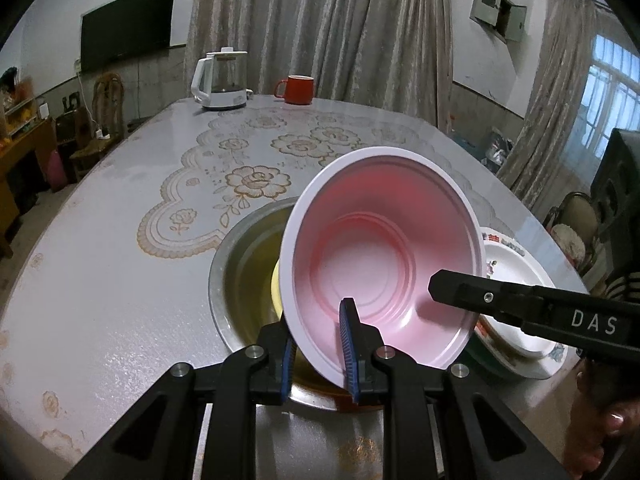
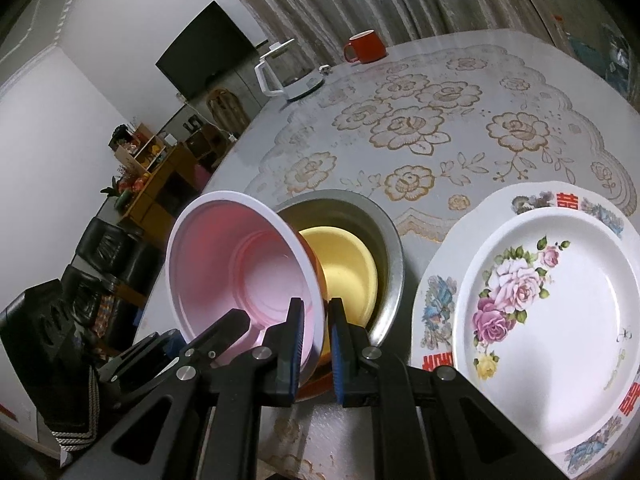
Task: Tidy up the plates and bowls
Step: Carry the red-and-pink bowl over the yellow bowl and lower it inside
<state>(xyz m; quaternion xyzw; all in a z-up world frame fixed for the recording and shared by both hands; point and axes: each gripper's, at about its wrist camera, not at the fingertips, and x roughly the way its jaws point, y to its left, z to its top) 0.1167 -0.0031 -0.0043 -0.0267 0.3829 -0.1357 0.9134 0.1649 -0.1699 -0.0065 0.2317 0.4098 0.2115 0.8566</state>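
Observation:
I hold a bowl (image 1: 380, 248) (image 2: 232, 264), pink-white inside and orange-red outside, tilted above a metal basin (image 1: 236, 264) (image 2: 388, 248). A yellow bowl (image 1: 275, 284) (image 2: 344, 264) lies in that basin. My left gripper (image 1: 319, 324) is shut on the pink bowl's near wall, one pad inside and one outside. My right gripper (image 2: 316, 308) is shut on the bowl's rim on the opposite side, and in the left wrist view it (image 1: 436, 286) reaches in from the right. The left gripper (image 2: 236, 320) shows at the lower left of the right wrist view. A floral plate (image 2: 560, 320) (image 1: 516, 280) rests on a wider octagonal plate (image 2: 436, 300) to the basin's right.
A white kettle (image 1: 222, 80) (image 2: 288, 72) and a red mug (image 1: 296, 89) (image 2: 366, 48) stand at the table's far edge. The round table (image 1: 120, 240) has a floral lace cover. A person's hand (image 1: 600, 432) grips the right tool. Chairs and furniture surround the table.

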